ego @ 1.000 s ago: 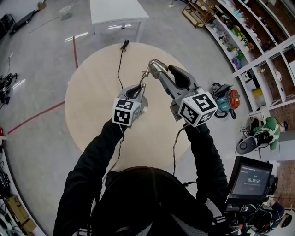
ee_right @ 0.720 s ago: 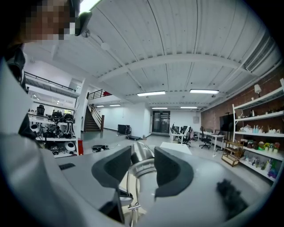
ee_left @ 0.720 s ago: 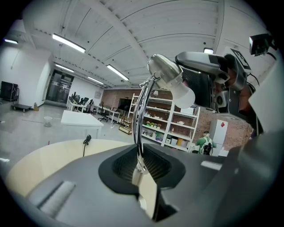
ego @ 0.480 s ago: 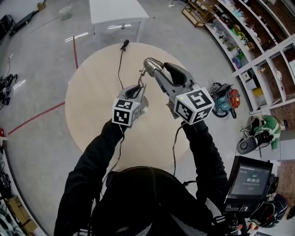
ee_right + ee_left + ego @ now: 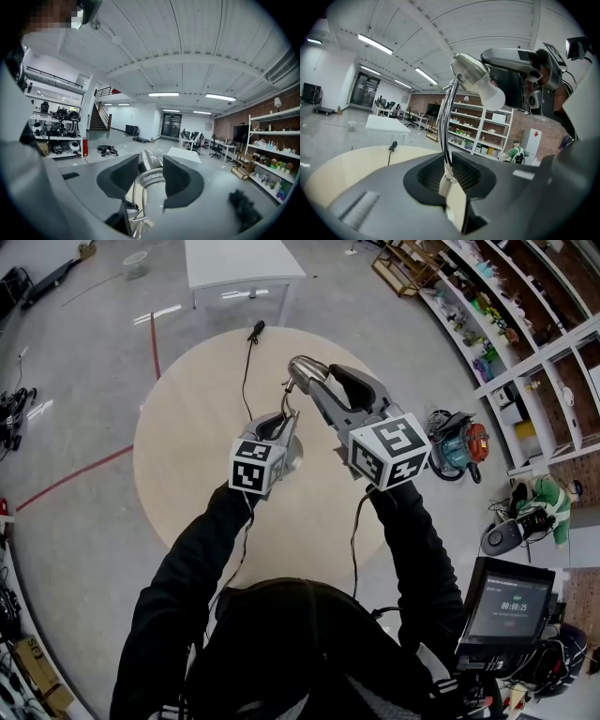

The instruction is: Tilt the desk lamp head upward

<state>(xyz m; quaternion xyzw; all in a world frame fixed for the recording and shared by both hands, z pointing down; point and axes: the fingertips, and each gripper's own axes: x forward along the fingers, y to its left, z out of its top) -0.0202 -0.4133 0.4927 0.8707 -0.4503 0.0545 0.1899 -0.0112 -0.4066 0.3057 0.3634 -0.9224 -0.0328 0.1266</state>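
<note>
Your right gripper [image 5: 151,165]: two dark padded jaws, both pads pressed on the chrome, rounded metal lamp head [image 5: 149,172], which fills the gap between them. Below the head, the thin chrome rods of the lamp arm [image 5: 136,201] run down out of frame.

Beyond your jaws: a white rectangular table [image 5: 183,153], a dark staircase [image 5: 99,119] left of centre, white open shelving [image 5: 269,154] at right and a rack of dark gear [image 5: 51,129] at left. Long strip lights [image 5: 163,94] hang under the white ribbed ceiling [image 5: 187,42].
</note>
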